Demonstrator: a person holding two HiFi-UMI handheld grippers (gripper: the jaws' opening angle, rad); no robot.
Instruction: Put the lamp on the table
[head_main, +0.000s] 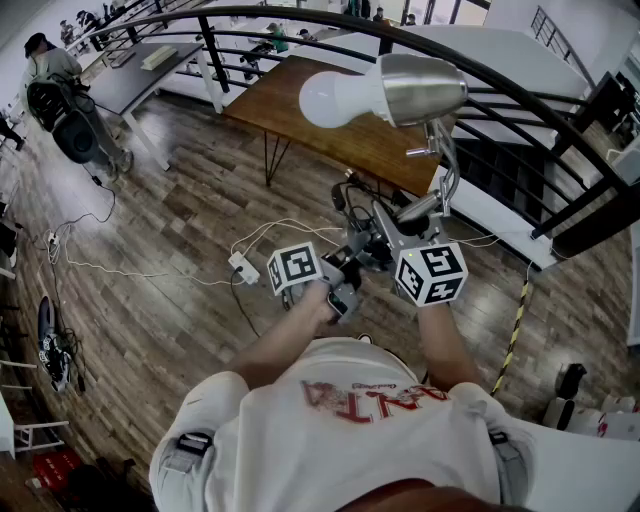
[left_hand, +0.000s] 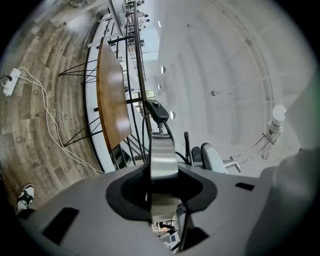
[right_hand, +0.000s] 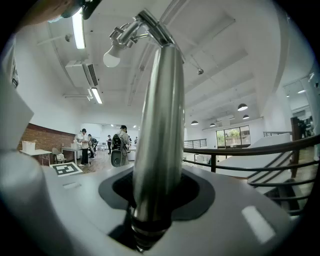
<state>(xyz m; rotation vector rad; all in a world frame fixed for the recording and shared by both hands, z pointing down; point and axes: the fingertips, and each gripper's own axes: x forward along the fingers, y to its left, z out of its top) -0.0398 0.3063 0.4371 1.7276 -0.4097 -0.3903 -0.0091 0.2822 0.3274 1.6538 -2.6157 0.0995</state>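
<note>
Lamp (head_main: 400, 92) held aloft at 12 o'clock, wooden table (head_main: 270, 100) behind it in head view. Only gripper views show right gripper (right_hand: 155, 200) clamped on its stem and left gripper (left_hand: 162, 185) clamped on its base.

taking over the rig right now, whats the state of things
Left gripper: shut on a flat metal part of the lamp.
Right gripper: shut on the lamp's shiny stem.
Lamp: held in the air in front of the person, bulb fitted. The wooden table is ahead and nothing stands on it.
Done: lamp picked up.
Left: carry it over, set it on the table, release.
</note>
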